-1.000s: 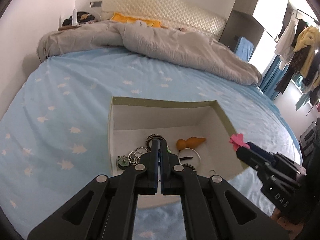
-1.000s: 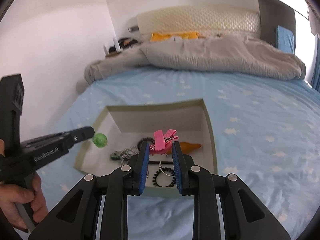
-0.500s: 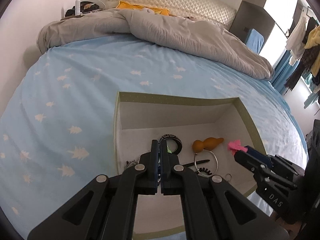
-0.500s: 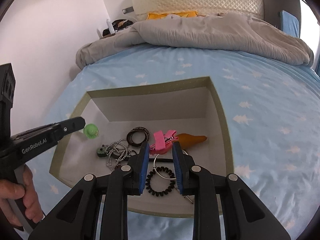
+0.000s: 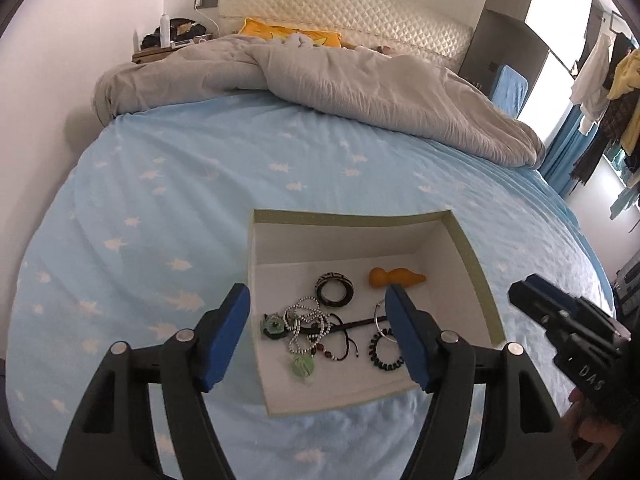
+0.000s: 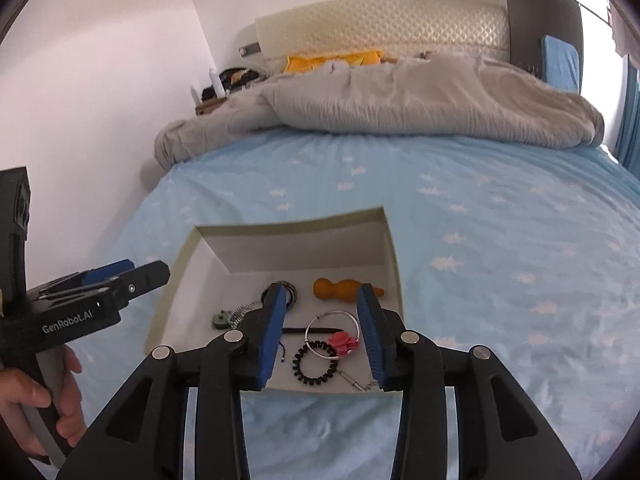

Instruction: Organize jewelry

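Observation:
A white box (image 5: 476,272) (image 6: 394,256) with an olive rim sits on the blue bed. Inside lie a green pendant (image 5: 303,367), a bead necklace (image 5: 306,320), a black ring bangle (image 5: 334,288), an orange gourd (image 5: 394,278) (image 6: 340,289), a black bead bracelet (image 5: 384,354) (image 6: 314,368), a metal hoop (image 6: 332,330) and a pink clip (image 6: 343,343). My left gripper (image 5: 318,340) is open and empty above the box's near left. My right gripper (image 6: 322,334) is open and empty above the pink clip.
A grey duvet (image 5: 340,84) is bunched at the head of the bed, with a yellow pillow (image 5: 292,36) behind it. A nightstand (image 5: 160,46) stands by the left wall. Clothes (image 5: 612,92) hang at the right.
Both grippers have opened. The left one let go of the green pendant and the right one let go of the pink clip; both now lie in the box. Both grippers have drawn back.

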The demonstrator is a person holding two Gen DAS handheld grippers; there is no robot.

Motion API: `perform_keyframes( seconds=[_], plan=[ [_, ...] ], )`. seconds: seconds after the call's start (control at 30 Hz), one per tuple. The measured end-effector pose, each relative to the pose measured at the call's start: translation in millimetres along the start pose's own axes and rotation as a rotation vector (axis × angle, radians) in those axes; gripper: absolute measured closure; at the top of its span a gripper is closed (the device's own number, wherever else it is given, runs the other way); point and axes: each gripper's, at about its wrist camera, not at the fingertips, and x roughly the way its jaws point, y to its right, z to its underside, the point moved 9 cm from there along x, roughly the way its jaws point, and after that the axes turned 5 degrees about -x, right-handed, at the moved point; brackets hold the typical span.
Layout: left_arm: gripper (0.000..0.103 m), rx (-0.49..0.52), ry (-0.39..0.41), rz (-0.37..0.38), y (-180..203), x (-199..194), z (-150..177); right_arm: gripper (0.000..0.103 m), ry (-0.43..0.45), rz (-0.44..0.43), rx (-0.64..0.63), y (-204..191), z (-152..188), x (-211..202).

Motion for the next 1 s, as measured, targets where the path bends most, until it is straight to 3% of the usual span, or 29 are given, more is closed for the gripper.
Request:
perform_keyframes(
  seconds=[0.07,0.13,0.17,0.3,0.37,0.43,0.47,0.9,1.0],
  plan=[
    [0.032,-0.018,0.001,0.005,-2.6,-9.7,0.5,0.064,0.009,0.002,-0.009,-1.5,-4.1,-10.2],
    [0.022,-0.032,0.013,-0.006,-7.0,-21.6,1.3,0.063,0.041,0.008,-0.023,-5.0,-8.1,-27.0],
    [0.022,-0.033,0.022,-0.013,-8.6,-27.2,1.9,0.062,0.049,0.008,-0.02,-5.7,-9.0,-33.7],
    [0.019,-0.033,0.031,-0.05,-14.9,-43.3,7.6,0.049,0.074,0.015,-0.018,-7.5,-7.8,-56.2],
    [0.016,-0.027,0.027,-0.079,-19.9,-48.8,12.2,0.035,0.073,0.033,-0.015,-6.7,-4.3,-61.4],
    [0.007,-0.036,0.028,-0.094,-23.6,-53.4,16.0,0.004,0.073,0.042,-0.013,-6.2,0.3,-65.6],
    [0.002,-0.039,0.028,-0.097,-24.8,-55.6,17.7,0.0,0.07,0.046,-0.015,-6.3,2.0,-66.9],
    [0.0,-0.055,0.033,-0.084,-26.9,-73.2,29.9,0.0,0.044,0.085,-0.028,-10.5,19.0,-71.7],
    [0.0,-0.041,0.052,-0.111,-29.1,-78.5,28.7,0.0,0.048,0.077,-0.032,-13.2,18.6,-74.6]
  ],
)
